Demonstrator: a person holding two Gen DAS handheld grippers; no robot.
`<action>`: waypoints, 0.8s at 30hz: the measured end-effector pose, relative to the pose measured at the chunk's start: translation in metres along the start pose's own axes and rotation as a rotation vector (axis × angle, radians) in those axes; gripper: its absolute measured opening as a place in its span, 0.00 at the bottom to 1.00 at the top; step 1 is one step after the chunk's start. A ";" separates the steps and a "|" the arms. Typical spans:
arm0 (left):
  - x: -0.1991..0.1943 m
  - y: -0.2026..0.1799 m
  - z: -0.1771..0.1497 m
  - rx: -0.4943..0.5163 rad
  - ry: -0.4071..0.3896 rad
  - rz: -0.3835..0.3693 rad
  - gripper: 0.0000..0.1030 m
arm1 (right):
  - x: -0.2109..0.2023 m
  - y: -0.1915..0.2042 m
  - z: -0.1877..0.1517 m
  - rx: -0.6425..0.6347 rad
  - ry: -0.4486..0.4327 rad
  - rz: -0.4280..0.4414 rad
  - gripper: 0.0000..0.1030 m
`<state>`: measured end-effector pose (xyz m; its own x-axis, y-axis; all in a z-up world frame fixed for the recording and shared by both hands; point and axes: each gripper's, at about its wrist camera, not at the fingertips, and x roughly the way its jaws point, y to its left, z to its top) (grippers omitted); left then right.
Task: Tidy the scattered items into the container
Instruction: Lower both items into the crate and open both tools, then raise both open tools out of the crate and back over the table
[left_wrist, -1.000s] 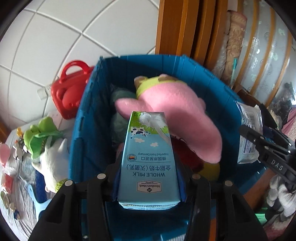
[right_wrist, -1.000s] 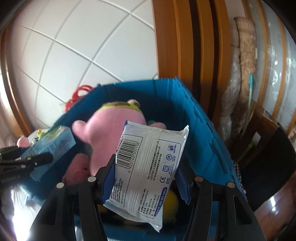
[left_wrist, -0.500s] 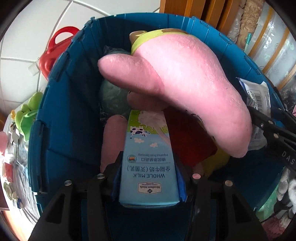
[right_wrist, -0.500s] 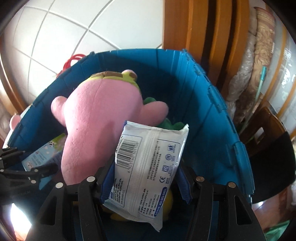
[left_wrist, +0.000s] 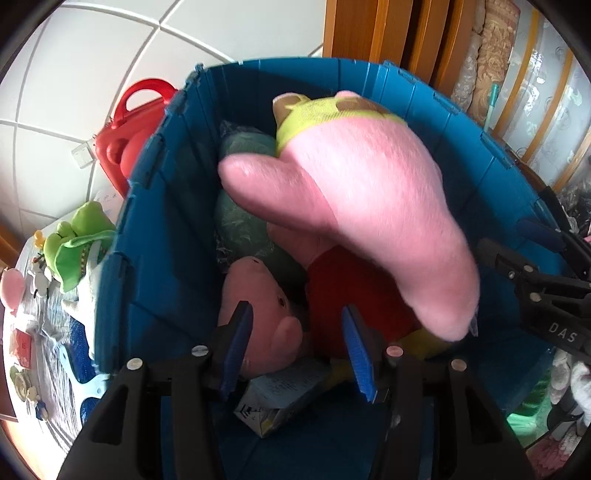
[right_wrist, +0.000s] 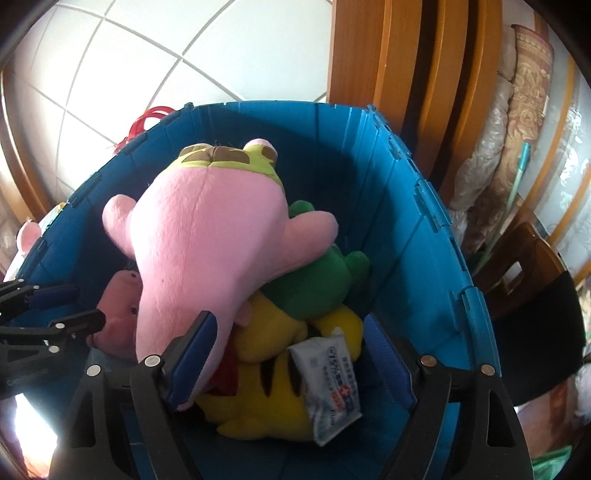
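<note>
White-tiled wall behind; blue container (right_wrist: 424, 236) holds pink plush (right_wrist: 207, 240), yellow plush (right_wrist: 266, 398), milk carton (left_wrist: 277, 398), wipes packet (right_wrist: 328, 387). Left tool (left_wrist: 295, 350) and right tool (right_wrist: 295, 354): both spread, empty. Risk: withdrawing jaws may snag plush.

One blue bin (right_wrist: 424, 236) holds five plush toys: two pink (right_wrist: 207, 236), one green (right_wrist: 317, 284), one yellow (right_wrist: 266, 402), one red (left_wrist: 354, 295); one wipes packet (right_wrist: 332, 387); one milk carton (left_wrist: 277, 398).
</note>
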<state>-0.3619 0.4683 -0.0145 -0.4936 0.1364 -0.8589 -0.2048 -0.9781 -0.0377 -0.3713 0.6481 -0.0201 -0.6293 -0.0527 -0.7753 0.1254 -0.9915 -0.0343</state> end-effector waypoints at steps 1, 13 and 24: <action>-0.004 0.000 0.000 -0.001 -0.009 0.001 0.48 | -0.001 0.000 0.000 0.001 -0.001 0.000 0.81; -0.045 0.001 -0.022 0.013 -0.111 -0.007 0.48 | -0.043 0.013 -0.016 0.014 -0.083 0.005 0.98; -0.085 0.023 -0.078 -0.019 -0.275 0.007 0.48 | -0.098 0.035 -0.062 0.037 -0.262 0.062 1.00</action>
<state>-0.2586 0.4221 0.0180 -0.7065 0.1650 -0.6882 -0.1862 -0.9815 -0.0442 -0.2575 0.6261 0.0158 -0.7992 -0.1376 -0.5851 0.1447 -0.9889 0.0349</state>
